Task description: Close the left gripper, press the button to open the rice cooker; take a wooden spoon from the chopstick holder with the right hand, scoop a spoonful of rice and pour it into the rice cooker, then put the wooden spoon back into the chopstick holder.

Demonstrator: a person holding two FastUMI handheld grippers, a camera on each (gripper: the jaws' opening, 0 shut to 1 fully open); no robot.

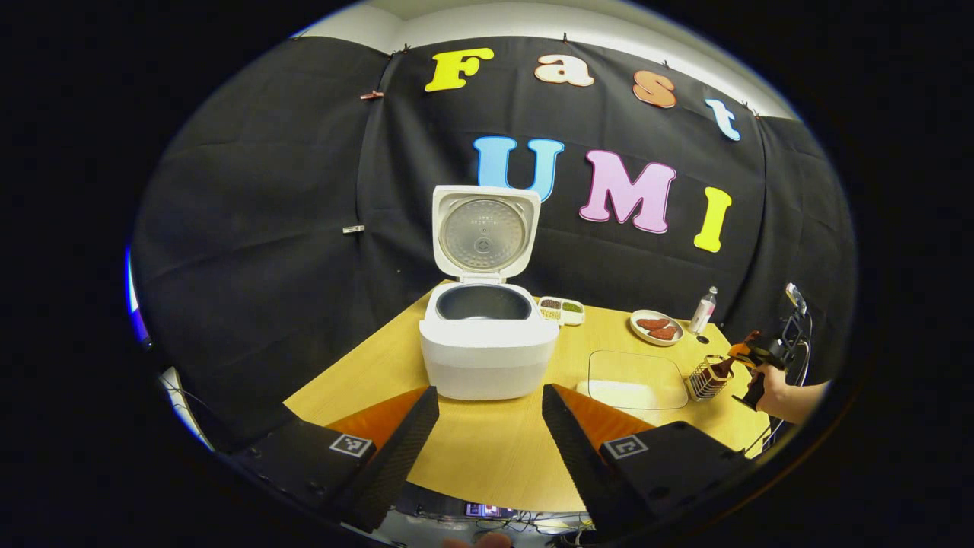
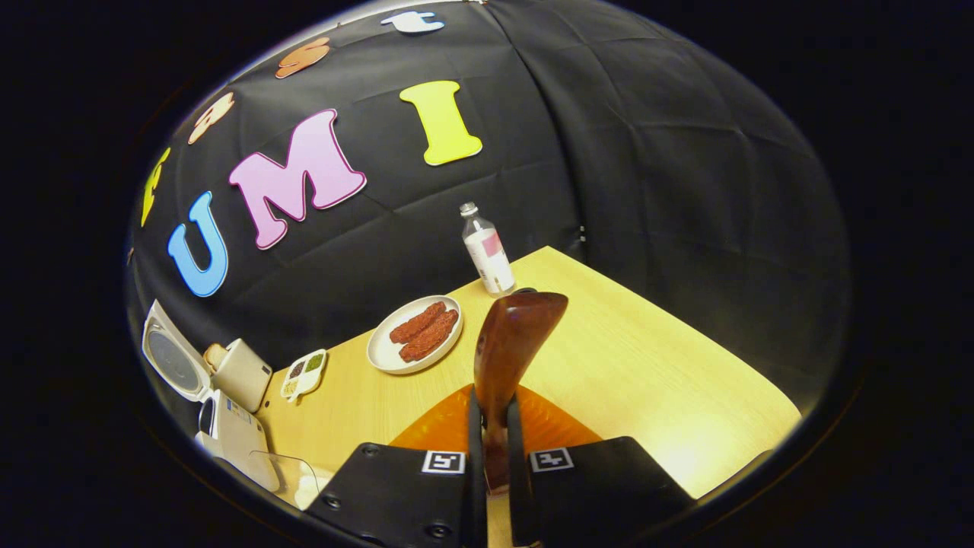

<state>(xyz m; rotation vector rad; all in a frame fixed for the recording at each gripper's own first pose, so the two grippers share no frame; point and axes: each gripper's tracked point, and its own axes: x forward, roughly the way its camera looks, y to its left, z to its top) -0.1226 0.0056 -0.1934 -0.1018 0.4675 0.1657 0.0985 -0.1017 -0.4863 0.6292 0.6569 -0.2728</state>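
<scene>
Between the right gripper's (image 2: 493,449) jaws, the wooden spoon (image 2: 511,342) is sitting clamped, bowl upward, just by the chopstick holder (image 1: 709,378). Left gripper (image 1: 487,426) is idling, jaws apart, facing the open rice cooker (image 1: 487,342). Advisable: keeping the spoon level while carrying it toward the rice container (image 1: 638,378).

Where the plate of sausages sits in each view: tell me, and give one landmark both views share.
Left gripper view: plate of sausages right of centre on the table, between the small sectioned dish and the bottle.
Right gripper view: left of centre, beyond the wooden spoon.
Shared landmark: the bottle beside the plate.
</scene>
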